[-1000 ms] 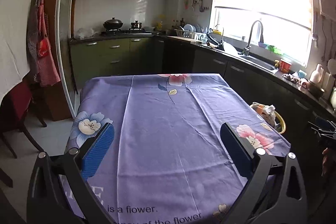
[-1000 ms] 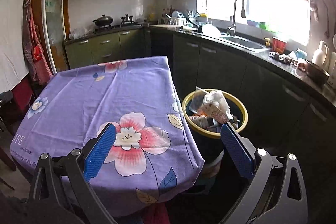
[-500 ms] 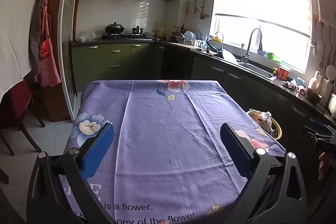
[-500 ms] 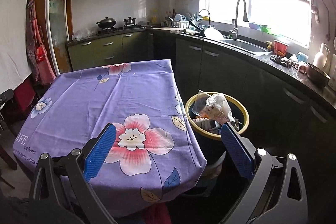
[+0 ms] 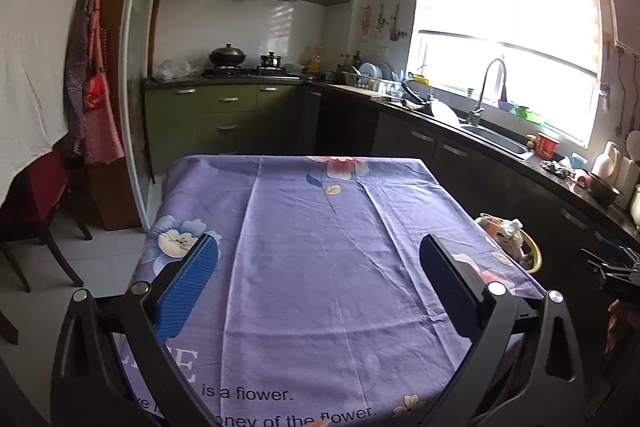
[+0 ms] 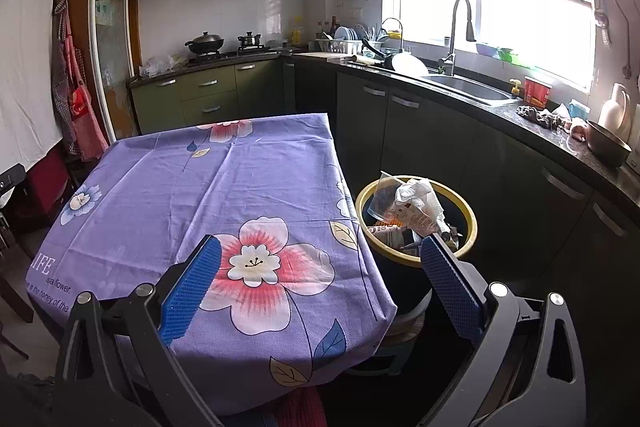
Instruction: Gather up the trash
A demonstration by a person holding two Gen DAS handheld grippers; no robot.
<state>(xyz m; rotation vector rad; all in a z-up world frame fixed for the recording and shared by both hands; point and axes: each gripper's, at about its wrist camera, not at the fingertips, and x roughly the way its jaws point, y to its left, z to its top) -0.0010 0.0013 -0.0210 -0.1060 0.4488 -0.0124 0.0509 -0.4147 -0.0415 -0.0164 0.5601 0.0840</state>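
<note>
Scanning left wrist view: left gripper (image 5: pixel 318 259) spread wide, holding nothing, over the bare desk (image 5: pixel 320 227); no loose trash visible, so check edges. Right wrist view: right gripper (image 6: pixel 320 259) wide, empty; trash (image 6: pixel 416 207) sits piled in bin (image 6: pixel 472 227) beside desk.

Green kitchen cabinets (image 5: pixel 224 107), a bright window (image 5: pixel 508 27) over the sink (image 6: pixel 464 87), purple-clothed table (image 5: pixel 320 247).

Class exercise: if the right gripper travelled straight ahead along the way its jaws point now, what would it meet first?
Probably the purple flowered tablecloth near its right edge: the right gripper, jaws open and empty, aims slightly downward there. The yellow-rimmed trash bin sits just right of that line. Depth is uncertain.
</note>
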